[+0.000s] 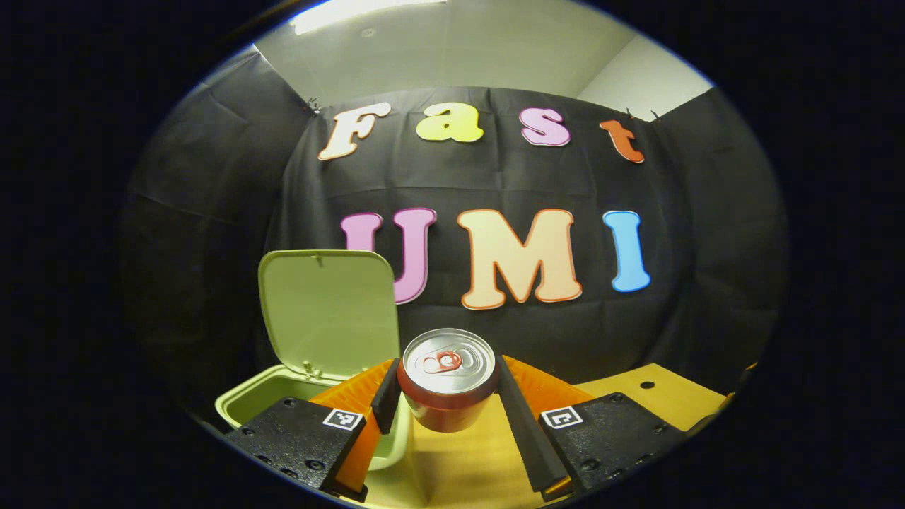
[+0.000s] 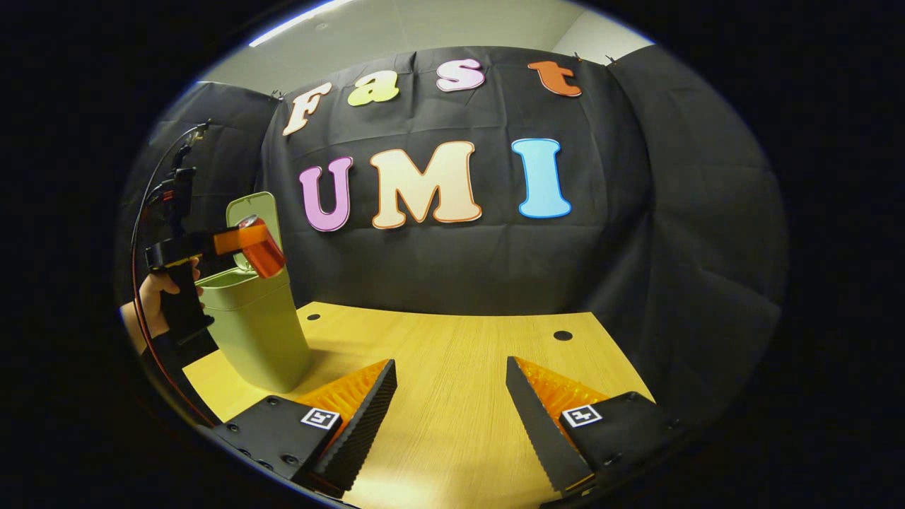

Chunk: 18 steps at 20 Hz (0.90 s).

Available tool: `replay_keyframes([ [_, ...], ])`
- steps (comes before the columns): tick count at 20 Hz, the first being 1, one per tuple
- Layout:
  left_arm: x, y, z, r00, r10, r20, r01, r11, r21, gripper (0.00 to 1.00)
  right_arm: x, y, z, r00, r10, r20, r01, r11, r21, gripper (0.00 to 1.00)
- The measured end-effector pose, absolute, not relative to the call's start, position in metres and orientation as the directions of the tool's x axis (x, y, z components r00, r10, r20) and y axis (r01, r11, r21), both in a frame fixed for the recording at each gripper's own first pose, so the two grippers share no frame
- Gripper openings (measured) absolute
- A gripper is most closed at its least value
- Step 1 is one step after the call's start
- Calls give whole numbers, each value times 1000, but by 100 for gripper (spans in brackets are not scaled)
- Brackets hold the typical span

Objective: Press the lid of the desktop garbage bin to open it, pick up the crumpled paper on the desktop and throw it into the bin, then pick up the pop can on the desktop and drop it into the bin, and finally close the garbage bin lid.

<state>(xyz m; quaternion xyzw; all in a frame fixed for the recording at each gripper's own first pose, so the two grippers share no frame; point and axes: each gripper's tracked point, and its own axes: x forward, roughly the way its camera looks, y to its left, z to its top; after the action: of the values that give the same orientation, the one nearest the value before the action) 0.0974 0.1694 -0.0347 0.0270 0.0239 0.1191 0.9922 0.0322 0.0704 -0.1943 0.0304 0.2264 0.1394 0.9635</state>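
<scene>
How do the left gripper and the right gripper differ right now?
The left gripper has its jaws shut on the red aluminium pop can; the right gripper has its jaws open with nothing between them. The left gripper is raised beside the open pale green plastic garbage bin; the right gripper sits low over the light wooden desktop. Both carry square black-and-white tags.
</scene>
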Motion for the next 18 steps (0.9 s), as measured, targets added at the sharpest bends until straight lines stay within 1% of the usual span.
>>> replay_keyframes([
  [1,94,184,-35,963,266,-42,-263,963,63,75,32,72,-197,855,285,-434,-256,959,124,98],
  [2,90,194,-38,957,285,-51,-282,958,56,77,32,74,-199,852,288,-436,-258,958,128,98],
  [5,79,218,-47,941,333,-65,-331,943,42,76,33,82,-202,844,300,-444,-272,954,127,98],
  [10,62,241,-72,920,374,-119,-372,928,36,76,32,100,-208,826,326,-460,-305,945,121,98],
  [14,55,255,-73,921,373,-115,-371,928,39,78,31,120,-207,821,337,-461,-323,940,110,99],
  [15,57,259,-69,923,371,-106,-368,929,47,81,31,126,-205,822,336,-459,-324,940,107,99],
  [17,62,266,-53,931,355,-82,-352,935,54,84,31,140,-204,825,333,-457,-324,941,99,98],
  [18,65,271,-38,938,341,-60,-338,940,46,84,32,146,-204,827,329,-456,-323,942,95,98],
])
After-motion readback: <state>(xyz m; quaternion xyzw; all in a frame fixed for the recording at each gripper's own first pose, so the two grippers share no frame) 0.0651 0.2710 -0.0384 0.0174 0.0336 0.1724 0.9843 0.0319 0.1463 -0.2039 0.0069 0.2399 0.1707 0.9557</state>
